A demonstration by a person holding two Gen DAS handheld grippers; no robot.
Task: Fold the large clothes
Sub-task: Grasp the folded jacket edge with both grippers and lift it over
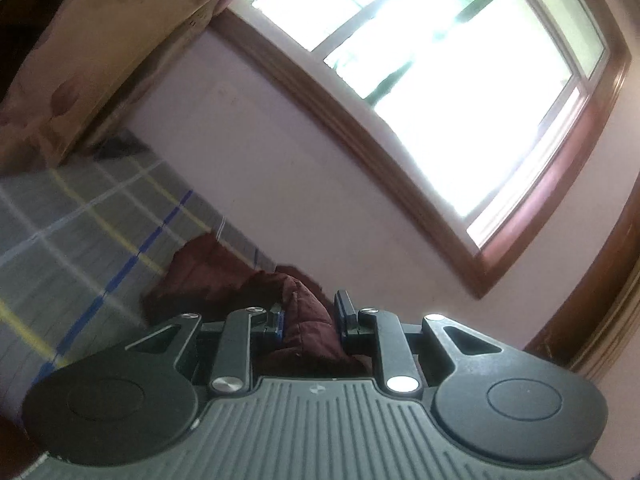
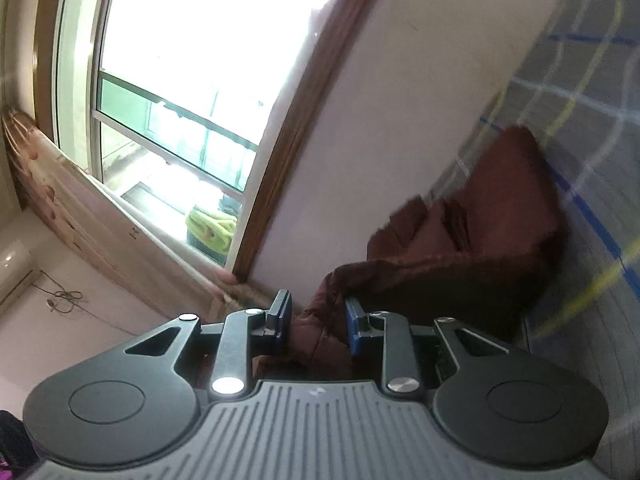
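Observation:
A dark maroon padded garment (image 1: 208, 276) lies bunched on a grey plaid bed cover (image 1: 80, 216) by the wall. My left gripper (image 1: 310, 316) is shut on a fold of the garment, which fills the gap between its fingers. In the right wrist view the same garment (image 2: 492, 216) hangs and drapes from my right gripper (image 2: 318, 320), which is shut on another fold of it. Both views are tilted, with the grippers raised toward the window.
A pale wall (image 1: 288, 184) with a wood-framed window (image 1: 460, 92) is straight ahead. A patterned curtain (image 1: 80, 40) hangs beside it. In the right wrist view an air conditioner (image 2: 14, 268) and a green cloth (image 2: 212, 228) outside the window show.

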